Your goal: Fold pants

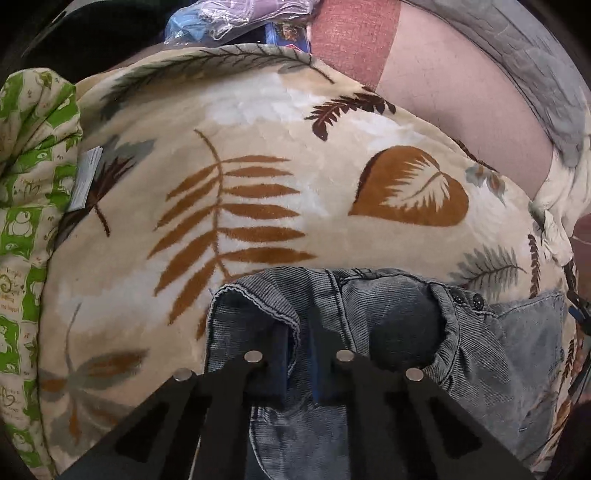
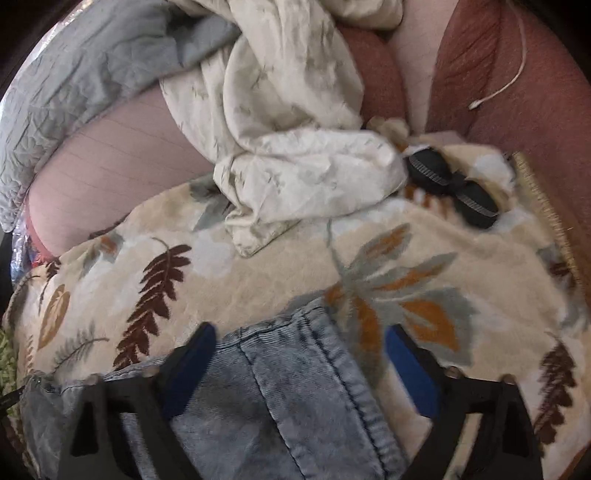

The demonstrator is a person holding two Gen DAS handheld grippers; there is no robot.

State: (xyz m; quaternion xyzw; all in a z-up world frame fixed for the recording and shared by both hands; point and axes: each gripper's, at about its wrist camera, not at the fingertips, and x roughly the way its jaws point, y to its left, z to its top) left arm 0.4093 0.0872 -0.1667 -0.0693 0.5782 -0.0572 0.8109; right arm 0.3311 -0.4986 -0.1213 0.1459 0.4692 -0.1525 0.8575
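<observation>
Legible writing: none can be read with confidence. The green-and-cream printed fabric (image 1: 26,192), at the far left edge of the leaf-patterned blanket (image 1: 258,122), carries small script among its cartoon figures, too blurred to make out. A white tag (image 1: 86,177) lying on the blanket's left margin and a printed package (image 1: 288,35) beyond the blanket's top edge show markings too small to decipher.

Task object: the pants (image 1: 399,325), faded grey-blue ribbed denim with visible stitched seams, lie on the blanket at its near edge. In the left wrist view the waistband gapes open, with two dark buttons (image 1: 469,299) on its right side and a lighter pocket panel beyond them. In the right wrist view a seamed corner of the pants (image 2: 280,373) reaches onto the blanket.

My left tongs (image 1: 299,339) are pinching a rolled hem fold of the waistband, fingers pressed together on the cloth. My right tongs (image 2: 299,365) are spread, their blue-padded fingers (image 2: 410,365) standing either side of the denim corner without pressing it.

Surroundings: a crumpled cream sheet (image 2: 291,122) overlaps the blanket's far edge, and a black ribbon bow (image 2: 454,188) rests near the blanket's far right corner.
</observation>
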